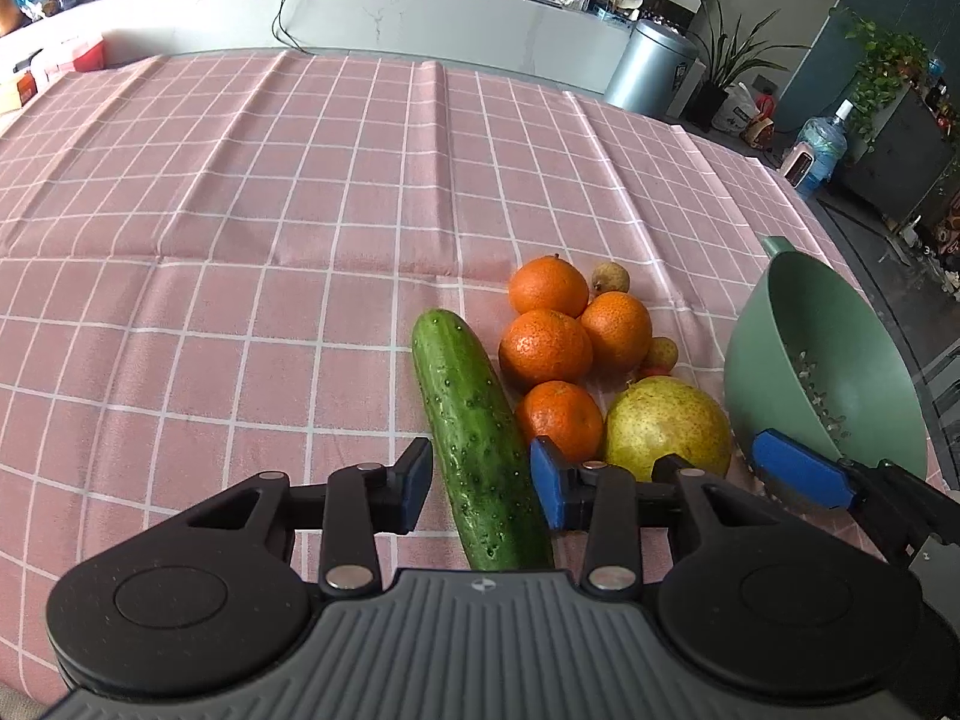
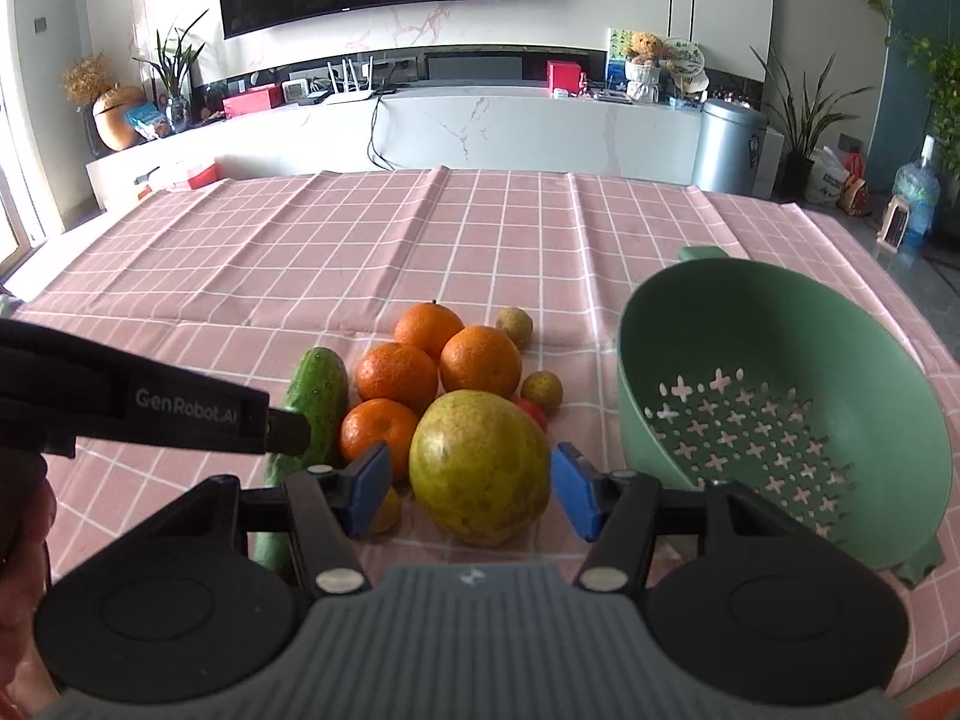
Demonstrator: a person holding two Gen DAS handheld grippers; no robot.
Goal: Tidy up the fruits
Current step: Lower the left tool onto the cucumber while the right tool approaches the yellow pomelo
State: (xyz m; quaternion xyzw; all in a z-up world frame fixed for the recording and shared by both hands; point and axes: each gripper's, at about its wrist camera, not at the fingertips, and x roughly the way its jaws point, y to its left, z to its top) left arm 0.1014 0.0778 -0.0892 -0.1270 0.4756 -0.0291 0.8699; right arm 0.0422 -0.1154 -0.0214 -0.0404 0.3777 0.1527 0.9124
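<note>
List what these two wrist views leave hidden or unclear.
- Long green cucumber: near end hidden under left gripper body, left view.
- Small yellow fruit: mostly behind right gripper finger, right view.
- Small red fruit: mostly behind large yellow-green pear; type unclear.

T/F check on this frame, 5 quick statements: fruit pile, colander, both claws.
1. The green colander already holds an orange. False: it is empty, only its cross-shaped holes show.
2. Four oranges lie clustered on the pink checked tablecloth. True.
3. The cucumber lies between the fingers of the left claw. True; the pads stand apart from it.
4. The right claw is clamped on an orange. False: its jaws straddle the large yellow-green fruit, with gaps at both pads.
5. The colander sits left of the fruit pile. False: it sits to the right in both views.
</note>
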